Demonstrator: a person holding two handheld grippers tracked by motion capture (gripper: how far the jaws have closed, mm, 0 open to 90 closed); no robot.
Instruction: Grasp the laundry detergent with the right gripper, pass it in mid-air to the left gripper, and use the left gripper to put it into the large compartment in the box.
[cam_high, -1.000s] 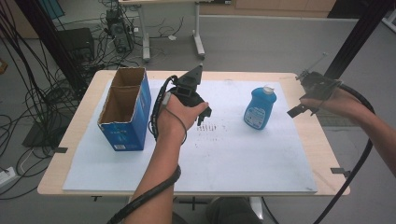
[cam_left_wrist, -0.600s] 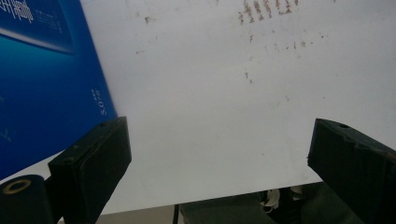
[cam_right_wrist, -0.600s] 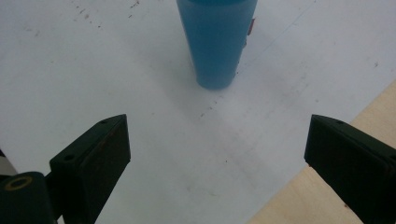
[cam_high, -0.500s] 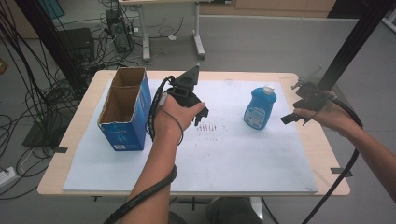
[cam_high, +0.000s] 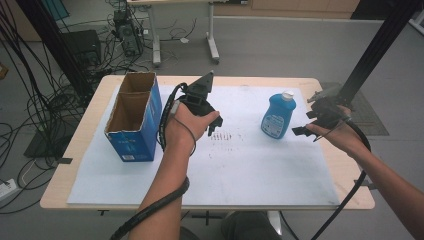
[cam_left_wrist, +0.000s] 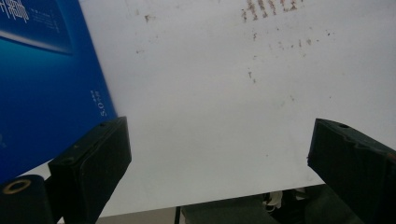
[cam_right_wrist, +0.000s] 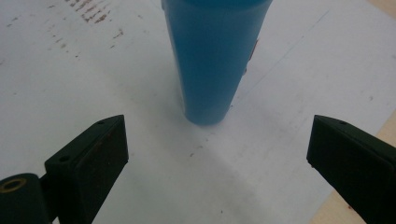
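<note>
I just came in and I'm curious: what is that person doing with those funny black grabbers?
A person holds tongs in each hand over a table covered with white paper. The right tongs are wide open and pointed at a blue bottle, which stands upright, close but not touching. The left tongs, also open, hover over the paper beside an open blue cardboard box. Nothing is being held yet.

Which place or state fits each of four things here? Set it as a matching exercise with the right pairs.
1. blue bottle
2. cardboard box
3. left gripper
4. right gripper

a. open-topped, at the sheet's left
b. open, just right of the bottle
c. upright on the white sheet
d. open, beside the box

Pairs: 1-c, 2-a, 3-d, 4-b
</note>
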